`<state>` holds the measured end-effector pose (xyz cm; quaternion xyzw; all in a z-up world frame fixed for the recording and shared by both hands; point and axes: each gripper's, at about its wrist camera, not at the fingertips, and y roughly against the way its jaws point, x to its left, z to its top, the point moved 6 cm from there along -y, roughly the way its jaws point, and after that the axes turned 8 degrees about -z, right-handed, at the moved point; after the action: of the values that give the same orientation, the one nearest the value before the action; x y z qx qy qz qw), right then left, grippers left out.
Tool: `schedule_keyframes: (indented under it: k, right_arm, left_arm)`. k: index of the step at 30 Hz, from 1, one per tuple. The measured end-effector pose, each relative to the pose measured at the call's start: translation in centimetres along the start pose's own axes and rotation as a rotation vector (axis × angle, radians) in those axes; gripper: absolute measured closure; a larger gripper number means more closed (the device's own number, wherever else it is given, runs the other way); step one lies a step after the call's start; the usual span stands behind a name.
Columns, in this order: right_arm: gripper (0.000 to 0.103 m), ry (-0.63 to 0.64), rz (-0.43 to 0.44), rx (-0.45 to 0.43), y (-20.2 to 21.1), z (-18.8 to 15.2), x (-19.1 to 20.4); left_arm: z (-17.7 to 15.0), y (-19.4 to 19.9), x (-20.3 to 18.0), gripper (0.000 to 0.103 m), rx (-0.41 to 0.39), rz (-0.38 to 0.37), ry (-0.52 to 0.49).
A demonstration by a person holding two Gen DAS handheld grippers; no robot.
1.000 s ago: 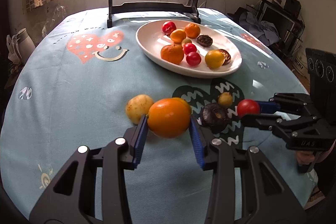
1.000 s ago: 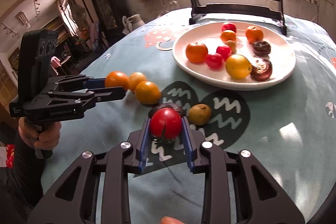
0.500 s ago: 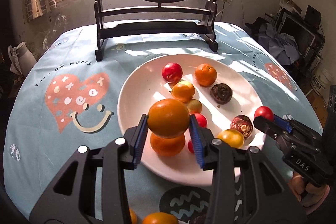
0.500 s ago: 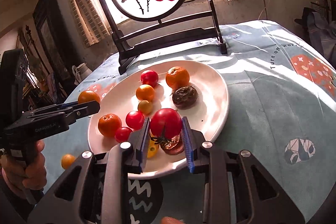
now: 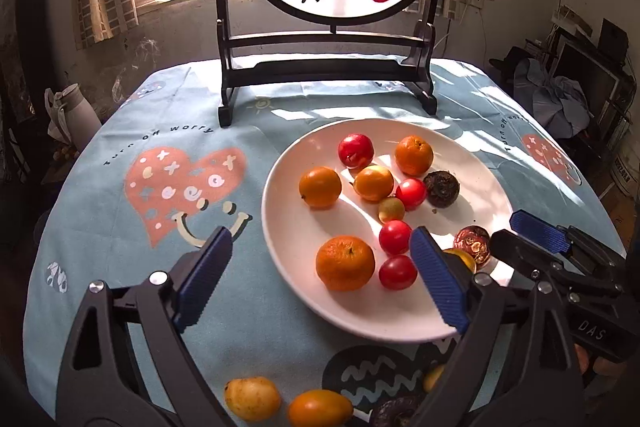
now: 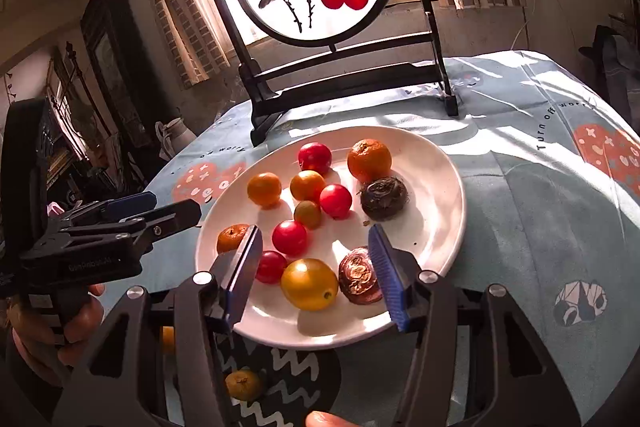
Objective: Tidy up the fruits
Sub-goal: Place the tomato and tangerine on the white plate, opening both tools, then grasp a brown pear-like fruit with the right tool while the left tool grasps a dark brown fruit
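Observation:
A white oval plate (image 5: 472, 323) (image 6: 448, 187) holds several oranges, red tomatoes and dark brown fruits. An orange (image 5: 320, 186) lies at its left and a red tomato (image 6: 335, 200) near its middle. My left gripper (image 5: 320, 281) is open and empty above the plate's near left rim. My right gripper (image 6: 316, 277) is open and empty over the plate's near side, above a yellow fruit (image 6: 309, 283). On the cloth near me lie a yellow fruit (image 5: 252, 398), an orange (image 5: 320, 407) and a dark fruit (image 5: 394, 411).
A round painted screen on a black stand (image 5: 326, 67) stands behind the plate. The table has a light blue patterned cloth (image 5: 160, 187). A white jug (image 5: 76, 113) sits beyond the far left edge. Clutter fills the room at right.
Both grippers have opened over the plate. The left let go of its orange and the right let go of its red tomato; both fruits now lie on the plate.

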<state>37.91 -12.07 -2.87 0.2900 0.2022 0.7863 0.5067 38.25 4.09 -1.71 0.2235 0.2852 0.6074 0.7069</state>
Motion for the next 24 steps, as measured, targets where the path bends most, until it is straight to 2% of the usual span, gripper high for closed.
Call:
schedule_keyframes:
  k: [3,7,8,10,16,20,24]
  right_arm:
    - [0.047,0.051,0.027,0.032,1.1,-1.8,1.9]
    - [0.047,0.117,0.041,0.083,1.9,-4.8,4.1]
    - [0.047,0.132,0.041,0.1,1.9,-5.5,4.4]
    - [0.048,0.159,0.024,0.124,1.6,-6.5,4.7]
    - [0.058,0.151,0.031,0.176,1.1,-7.4,4.4]
    - [0.064,0.158,0.042,0.211,0.6,-8.1,4.5]
    - [0.066,0.162,0.043,0.233,0.1,-8.4,4.6]
  left_arm:
    - [-1.8,3.4,0.5,0.004,-0.057,0.046,0.0]
    - [-5.3,6.1,1.7,0.004,-0.125,0.069,0.04]
    - [-6.3,6.2,2.1,0.004,-0.127,0.083,0.05]
    - [-7.6,6.0,2.8,0.004,-0.08,0.115,0.068]
    - [-8.0,6.2,4.1,0.004,-0.066,0.056,0.169]
    - [-8.0,6.6,3.9,0.004,-0.078,0.061,0.164]
    - [-7.9,6.8,3.4,0.004,-0.084,0.049,0.158]
